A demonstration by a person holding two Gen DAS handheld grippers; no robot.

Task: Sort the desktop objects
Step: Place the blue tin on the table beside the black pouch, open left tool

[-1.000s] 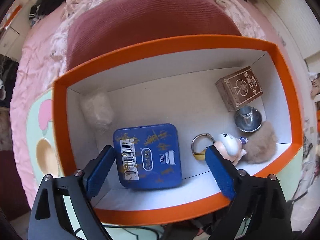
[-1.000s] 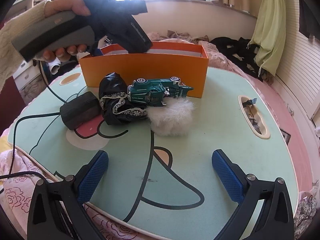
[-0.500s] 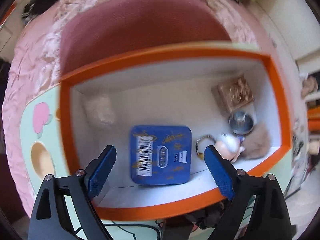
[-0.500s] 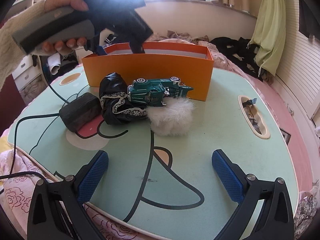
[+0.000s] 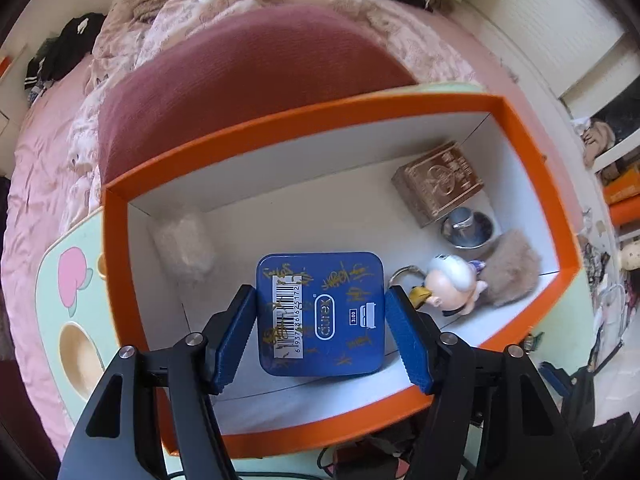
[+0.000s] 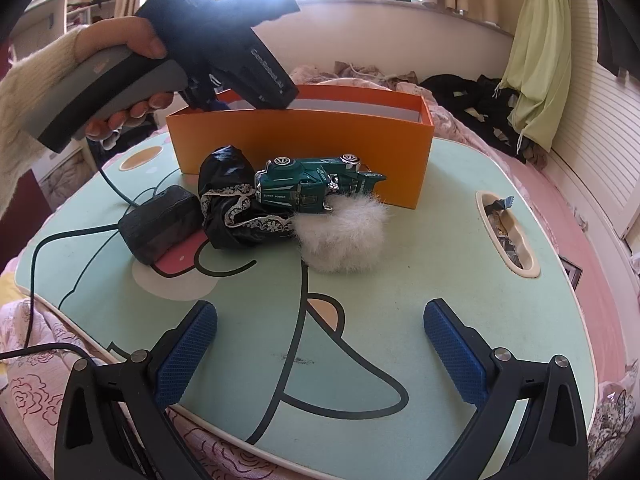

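Note:
An orange box (image 5: 280,128) stands on the mint cartoon table (image 6: 420,272). A blue tin (image 5: 320,314) sits low in the box, squarely between the blue pads of my left gripper (image 5: 320,292). The jaws are closing and both pads touch the tin's sides. Also in the box are a brown carton (image 5: 438,180), a metal cup (image 5: 468,228), a doll keyring (image 5: 448,284), a brown pompom (image 5: 512,276) and a whitish fluffy piece (image 5: 184,244). My right gripper (image 6: 320,340) hovers open over the near table. A green toy car (image 6: 316,184), white pompom (image 6: 344,236) and black lace-trimmed cloth (image 6: 232,200) lie before the box (image 6: 300,140).
A black power adapter (image 6: 160,224) with its cable lies left of the cloth. A hand in a cream sleeve (image 6: 120,40) holds the left gripper over the box. The table has an oval slot (image 6: 506,236) with scraps at the right. Bedding and a maroon cushion (image 5: 248,92) surround the table.
The left jaws have narrowed from wide apart to the sides of the blue tin, and the view has shifted and rolled a little over the box. The right gripper has stayed still.

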